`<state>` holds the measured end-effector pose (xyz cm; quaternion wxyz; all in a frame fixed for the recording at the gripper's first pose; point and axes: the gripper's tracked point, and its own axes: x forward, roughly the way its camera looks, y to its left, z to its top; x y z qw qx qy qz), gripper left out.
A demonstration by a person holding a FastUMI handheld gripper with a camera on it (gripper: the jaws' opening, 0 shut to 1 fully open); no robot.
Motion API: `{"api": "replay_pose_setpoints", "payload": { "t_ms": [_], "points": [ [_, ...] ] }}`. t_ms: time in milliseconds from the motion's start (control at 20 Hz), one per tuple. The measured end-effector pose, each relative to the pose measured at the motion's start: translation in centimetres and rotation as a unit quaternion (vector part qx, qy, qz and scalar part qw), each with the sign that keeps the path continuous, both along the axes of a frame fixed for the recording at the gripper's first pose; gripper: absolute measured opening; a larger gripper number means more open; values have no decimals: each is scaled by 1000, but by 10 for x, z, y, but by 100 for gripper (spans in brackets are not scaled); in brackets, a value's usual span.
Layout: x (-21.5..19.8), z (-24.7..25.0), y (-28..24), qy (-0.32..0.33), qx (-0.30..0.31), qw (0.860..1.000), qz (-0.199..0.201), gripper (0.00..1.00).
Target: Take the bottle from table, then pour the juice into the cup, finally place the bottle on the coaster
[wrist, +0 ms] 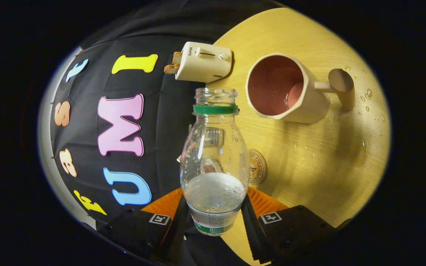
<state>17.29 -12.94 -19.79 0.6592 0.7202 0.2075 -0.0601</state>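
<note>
We have the bottle (214, 159) clamped between both fingers (254, 218) of the gripper (215, 218), which press on its lower body from either side, just above the label. It is uncapped, with a green ring under the open neck, and a little clear liquid sits low inside it.

The whole view is rolled sideways, so we judge the hand to be turned well over, tipping the bottle with its mouth pointing toward the cup (285, 88). The cup stands on the wooden table (309, 159) beyond the bottle's neck and off to one side, its opening facing us, with a small pool of liquid already inside. The mouth does not appear to sit over the rim (depth is hard to read through this lens).

The chief risk, as we see it, is spilling. Droplets already lie scattered on the table around the cup (368, 94), and if the mouth is short of the rim when the liquid runs forward, more will land on the wood. A wet bottle wall could also slip in the grip during the tilt.

The coaster (257, 166) lies flat on the table just beside the bottle's body, partly hidden behind it, so the last placement will need a clean return to upright first. A white toaster (203, 62) stands further off, near the table's edge.
</note>
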Motion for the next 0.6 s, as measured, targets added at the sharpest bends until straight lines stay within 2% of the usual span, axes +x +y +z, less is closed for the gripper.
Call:
{"api": "replay_pose_setpoints", "payload": {
  "t_ms": [350,600],
  "points": [
    [12,-8,-7,27,55,998,-26,73],
    [14,-11,-8,42,76,996,-28,73]
  ]
}}
